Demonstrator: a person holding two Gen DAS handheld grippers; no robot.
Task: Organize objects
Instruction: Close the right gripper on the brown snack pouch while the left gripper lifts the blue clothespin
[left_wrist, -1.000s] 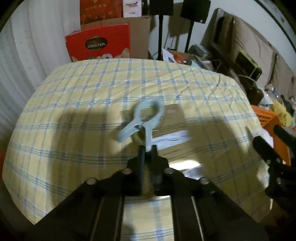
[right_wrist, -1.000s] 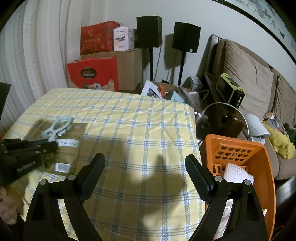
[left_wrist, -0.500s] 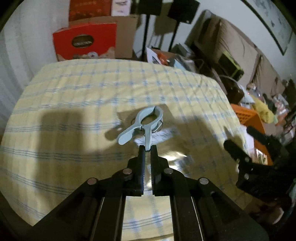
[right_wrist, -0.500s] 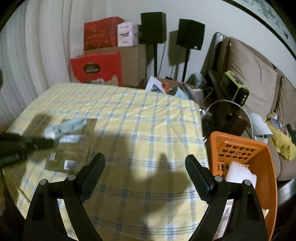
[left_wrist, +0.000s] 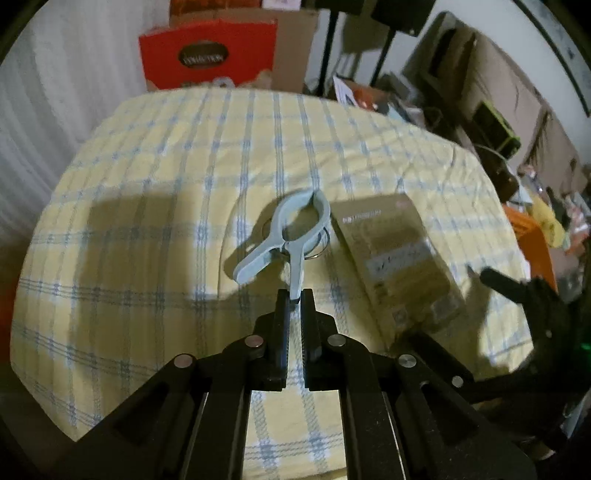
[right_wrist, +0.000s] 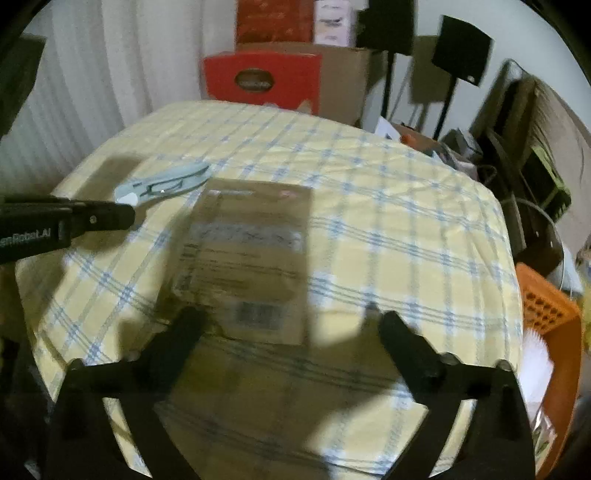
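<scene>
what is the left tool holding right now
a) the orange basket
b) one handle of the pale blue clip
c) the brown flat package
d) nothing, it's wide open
b: in the left wrist view the left tool is shut on one handle of the pale blue clip, while the brown flat package lies apart on the checked cloth.

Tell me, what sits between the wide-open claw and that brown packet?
Nothing: in the right wrist view only bare checked tablecloth lies between the opening right gripper and the brown packet.
</scene>
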